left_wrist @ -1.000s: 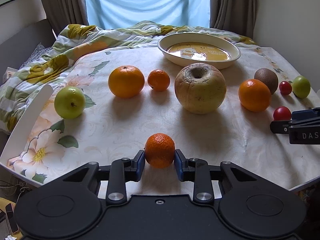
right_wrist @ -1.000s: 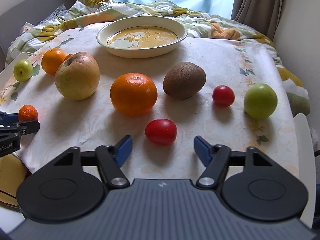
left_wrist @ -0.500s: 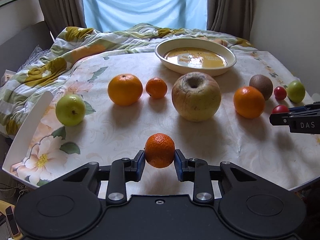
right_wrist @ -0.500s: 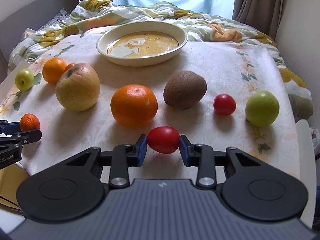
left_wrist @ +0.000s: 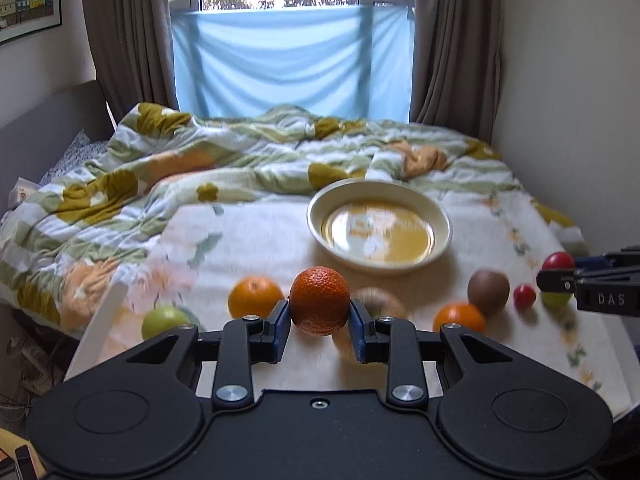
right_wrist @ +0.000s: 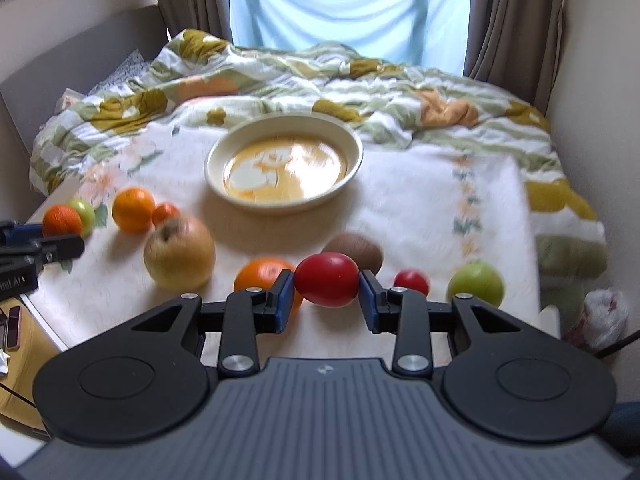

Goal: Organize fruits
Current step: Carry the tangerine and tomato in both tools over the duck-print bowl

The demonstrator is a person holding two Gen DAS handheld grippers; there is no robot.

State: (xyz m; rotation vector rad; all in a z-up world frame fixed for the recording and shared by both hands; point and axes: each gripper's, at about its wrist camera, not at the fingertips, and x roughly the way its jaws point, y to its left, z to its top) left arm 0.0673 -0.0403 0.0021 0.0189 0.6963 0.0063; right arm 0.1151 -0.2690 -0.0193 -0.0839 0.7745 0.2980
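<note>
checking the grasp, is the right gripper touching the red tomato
Touching: the right wrist view shows the right gripper with both blue pads pressed against the red tomato.

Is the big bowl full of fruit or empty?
Empty. The bowl holds no fruit in either view; only its orange picture bottom shows. The fruit lies on the table or in the grippers.
</note>
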